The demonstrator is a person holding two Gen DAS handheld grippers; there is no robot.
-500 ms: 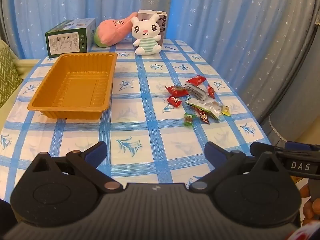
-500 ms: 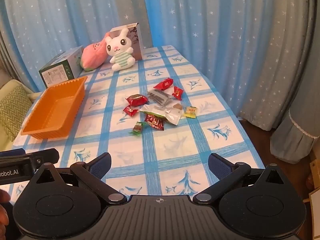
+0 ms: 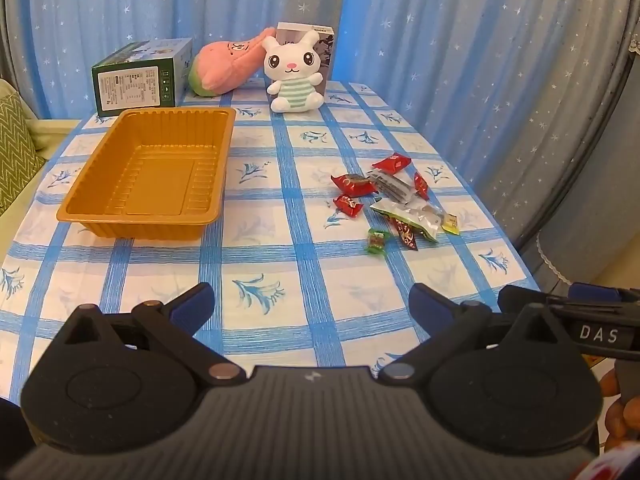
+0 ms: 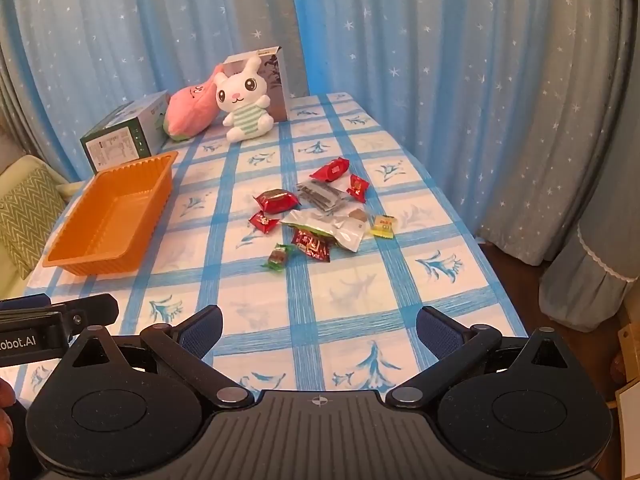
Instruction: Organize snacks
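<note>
A pile of wrapped snacks (image 3: 394,200) lies on the right part of the table: red packets, a silver pouch, a small green candy (image 3: 377,241) and a yellow one. The pile also shows in the right wrist view (image 4: 320,216). An empty orange tray (image 3: 100,184) stands on the left and shows in the right wrist view (image 4: 68,256). My left gripper (image 3: 312,308) is open and empty above the near edge of the table. My right gripper (image 4: 320,328) is open and empty, nearer than the snacks.
At the back stand a green box (image 3: 138,80), a pink plush (image 3: 224,66), a white rabbit plush (image 3: 296,76) and a box behind it. Blue star curtains hang around. A green cushion (image 3: 16,152) lies at the left. The table edge (image 3: 508,236) drops off at the right.
Both views have crept slightly nearer to the table; nothing on the table has moved and both grippers stay open.
</note>
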